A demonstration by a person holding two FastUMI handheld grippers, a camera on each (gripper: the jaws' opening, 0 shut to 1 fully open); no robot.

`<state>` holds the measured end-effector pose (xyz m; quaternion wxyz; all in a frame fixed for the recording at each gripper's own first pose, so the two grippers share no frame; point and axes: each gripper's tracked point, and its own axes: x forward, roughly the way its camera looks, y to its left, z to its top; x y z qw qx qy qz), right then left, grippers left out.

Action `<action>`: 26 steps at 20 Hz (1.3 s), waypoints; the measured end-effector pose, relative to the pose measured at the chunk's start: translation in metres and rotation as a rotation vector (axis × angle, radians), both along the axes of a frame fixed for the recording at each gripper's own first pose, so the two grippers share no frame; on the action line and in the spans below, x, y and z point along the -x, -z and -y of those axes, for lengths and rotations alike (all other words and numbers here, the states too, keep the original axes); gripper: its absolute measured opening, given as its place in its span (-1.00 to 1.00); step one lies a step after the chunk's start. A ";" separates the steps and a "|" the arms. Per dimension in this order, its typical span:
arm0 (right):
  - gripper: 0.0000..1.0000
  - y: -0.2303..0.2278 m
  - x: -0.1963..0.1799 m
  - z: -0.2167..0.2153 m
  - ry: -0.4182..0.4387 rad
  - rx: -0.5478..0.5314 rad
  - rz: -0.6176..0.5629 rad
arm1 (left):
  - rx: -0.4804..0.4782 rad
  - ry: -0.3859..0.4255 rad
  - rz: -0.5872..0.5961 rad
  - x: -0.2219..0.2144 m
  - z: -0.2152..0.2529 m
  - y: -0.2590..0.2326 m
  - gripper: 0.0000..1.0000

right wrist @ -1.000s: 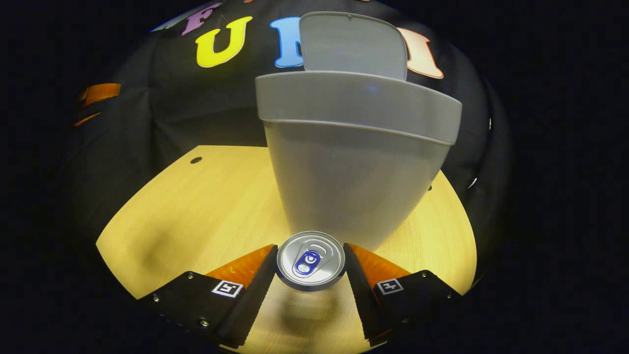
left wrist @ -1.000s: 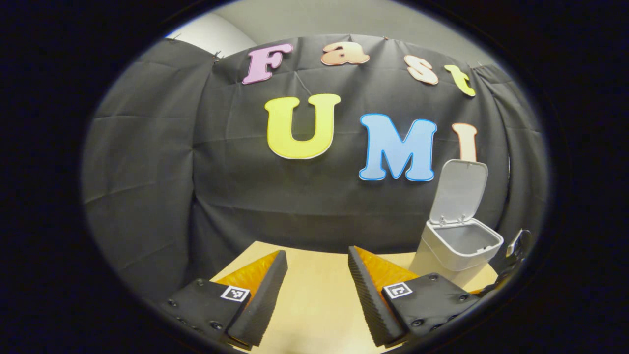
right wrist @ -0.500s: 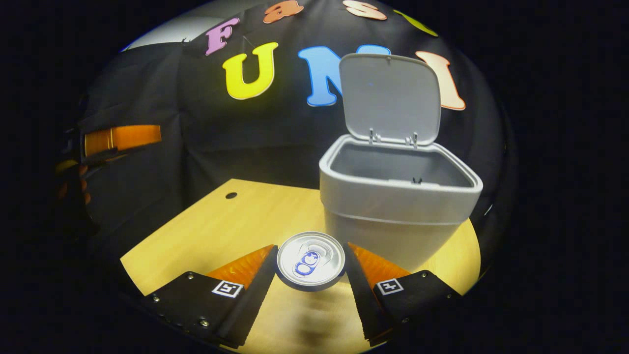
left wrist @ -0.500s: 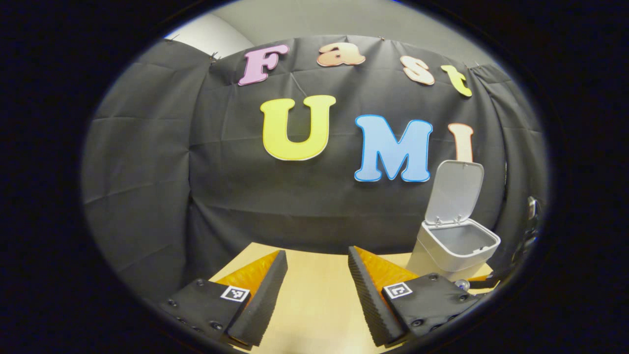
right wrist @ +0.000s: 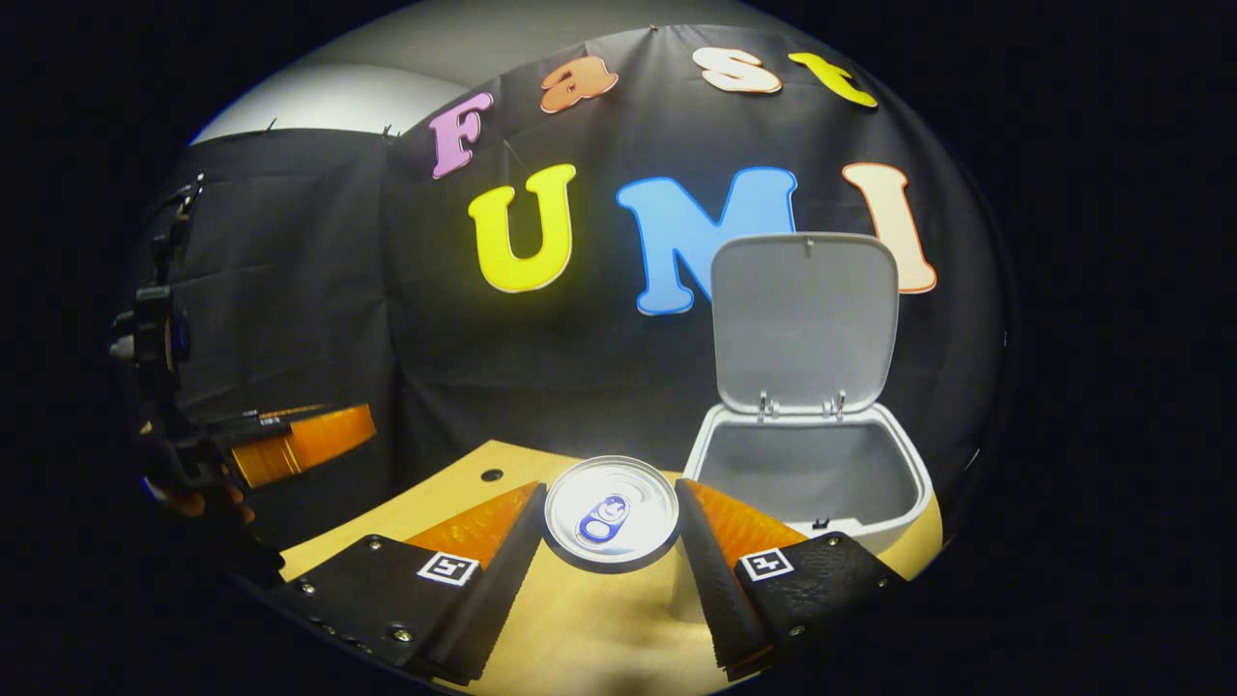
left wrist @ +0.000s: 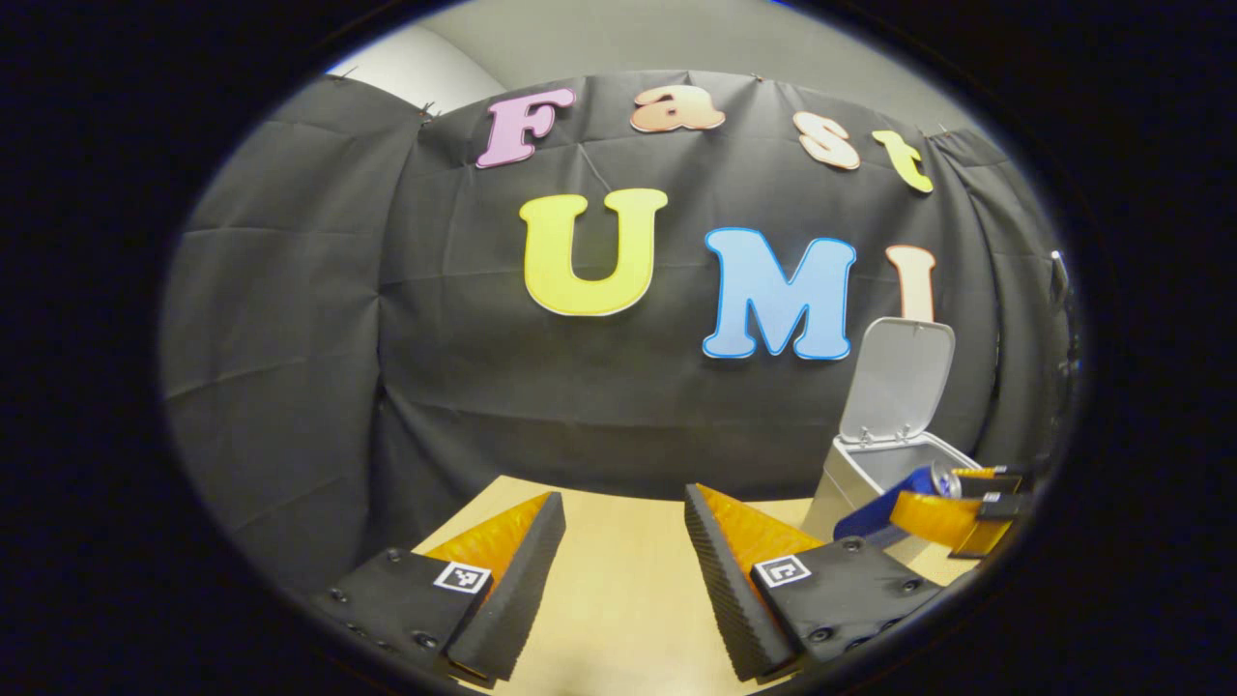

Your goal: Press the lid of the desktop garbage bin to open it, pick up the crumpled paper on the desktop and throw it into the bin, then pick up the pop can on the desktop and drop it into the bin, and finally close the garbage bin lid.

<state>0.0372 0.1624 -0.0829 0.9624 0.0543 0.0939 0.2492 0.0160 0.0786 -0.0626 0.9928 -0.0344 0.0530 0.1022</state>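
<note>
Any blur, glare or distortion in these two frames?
Right gripper view: sharp; the pop can top shows a soft sheen, no blown glare; the table is brightly lit, dim toward the edges. Left gripper view: sharp at centre; strong fisheye bending squeezes the bin and the right gripper at the rim.

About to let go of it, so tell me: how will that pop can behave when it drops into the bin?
The pop can, smooth round metal, would probably slip out readily. Likely light, so it may bounce or roll inside the open garbage bin.
</note>
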 end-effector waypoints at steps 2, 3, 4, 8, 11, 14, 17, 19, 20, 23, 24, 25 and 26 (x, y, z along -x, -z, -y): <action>0.66 -0.020 -0.006 0.007 0.021 -0.028 0.038 | -0.002 0.000 -0.001 0.000 0.000 0.000 0.68; 0.66 -0.029 -0.011 0.012 0.035 -0.042 0.053 | -0.003 0.002 0.000 0.000 0.001 0.000 0.63; 0.65 -0.035 -0.016 0.017 0.051 -0.054 0.066 | -0.004 0.003 0.000 -0.001 0.001 -0.001 0.63; 0.66 -0.050 -0.035 0.048 0.126 -0.071 0.098 | -0.006 0.009 -0.002 -0.002 0.004 0.000 0.73; 0.66 -0.049 -0.045 0.073 0.185 -0.057 0.102 | -0.004 0.013 -0.005 -0.004 0.005 -0.001 0.75; 0.66 -0.041 -0.054 0.097 0.240 -0.020 0.099 | -0.005 0.017 -0.008 -0.006 0.006 0.000 0.63; 0.66 -0.024 -0.063 0.117 0.288 0.022 0.073 | -0.005 0.022 -0.011 -0.008 0.009 0.002 0.63; 0.66 -0.010 -0.067 0.127 0.311 0.039 0.043 | -0.005 0.026 -0.012 -0.010 0.010 0.002 0.63; 0.66 -0.003 -0.069 0.130 0.320 0.044 0.029 | -0.006 0.027 -0.013 -0.010 0.010 0.002 0.63; 0.67 0.017 -0.072 0.139 0.341 0.052 -0.018 | -0.010 0.028 -0.017 -0.012 0.011 0.003 0.73; 0.67 0.022 -0.073 0.142 0.348 0.055 -0.031 | -0.010 0.028 -0.019 -0.012 0.010 0.003 0.73; 0.67 0.027 -0.074 0.144 0.355 0.061 -0.044 | -0.011 0.028 -0.021 -0.012 0.010 0.003 0.73; 0.67 0.032 -0.075 0.146 0.361 0.065 -0.051 | -0.011 0.028 -0.022 -0.013 0.010 0.004 0.73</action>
